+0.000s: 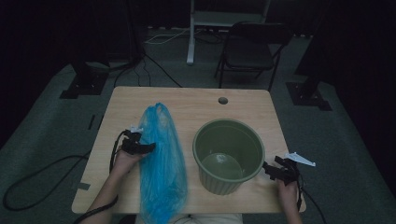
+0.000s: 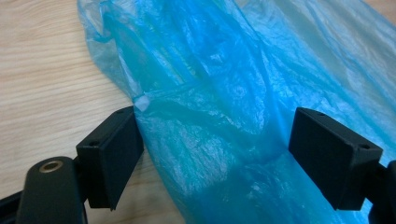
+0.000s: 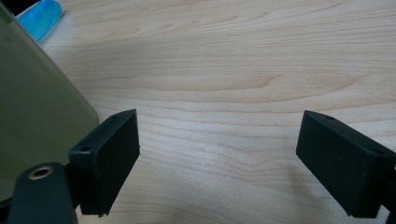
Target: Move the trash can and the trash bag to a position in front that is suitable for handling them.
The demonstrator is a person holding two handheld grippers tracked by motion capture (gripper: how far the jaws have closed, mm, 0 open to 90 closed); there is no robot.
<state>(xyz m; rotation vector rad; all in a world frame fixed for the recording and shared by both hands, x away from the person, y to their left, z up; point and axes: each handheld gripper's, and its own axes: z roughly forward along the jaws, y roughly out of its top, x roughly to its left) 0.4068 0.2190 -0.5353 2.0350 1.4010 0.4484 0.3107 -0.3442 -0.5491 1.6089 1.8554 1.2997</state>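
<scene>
**High view: one bag, one bin, two tools spread wide**

High view shows the wooden tabletop (image 1: pixel 196 100) carrying two things. The largest is a single blue plastic bag (image 1: pixel 161 163), laid out lengthwise from the middle of the tabletop to its near edge, where its lower end hangs over. Lying flat and stretched like this, its side is easy to reach. Just beside it on the right stands one green bin (image 1: pixel 229 154), upright and mouth up, empty as far as the dim light lets me judge; it looks set there ready to take the bag as a liner.

There are two tools, one in each hand. The left tool (image 1: pixel 142 148) sits at the bag's left edge. In the left gripper view its jaws stand apart with a fold of the blue film (image 2: pixel 219 116) between them, the left jaw touching the plastic's edge, nothing pinched yet. I read this as lining up for a grab on the bag.

The right tool (image 1: pixel 271 170) rests near the bin's right side, jaws likewise wide apart over bare wood in the right gripper view, with the bin wall (image 3: pixel 32 107) just to its left, probably waiting to steady the bin.
</scene>
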